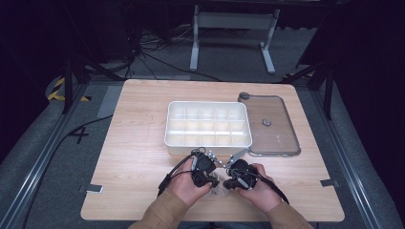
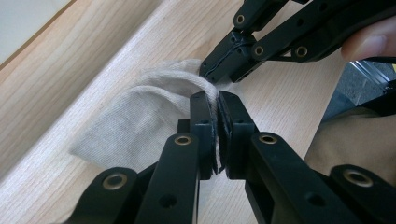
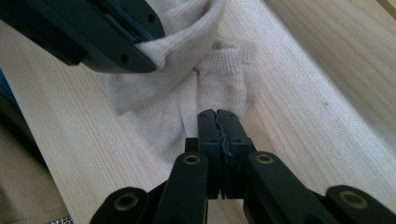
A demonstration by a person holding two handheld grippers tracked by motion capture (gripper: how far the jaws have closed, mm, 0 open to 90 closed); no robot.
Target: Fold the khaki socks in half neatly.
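Both tools at the near edge of the worktop [image 1: 143,191], about 6 o'clock from the white tray [image 1: 207,125]. Left tool [image 2: 217,100] pinches a fold of the sock's [image 2: 135,126] cuff, jaws nearly closed with cloth between. Right tool [image 3: 217,116] jaws pressed together at the sock's [image 3: 205,88] edge; thin cloth seems caught between, hard to tell. In the high view left tool [image 1: 210,164] and right tool [image 1: 229,167] sit close, tips almost meeting, sock [image 1: 219,190] lying flat just below them between the hands. Clear lid [image 1: 272,125] lies at 3 o'clock of the tray, touching it.
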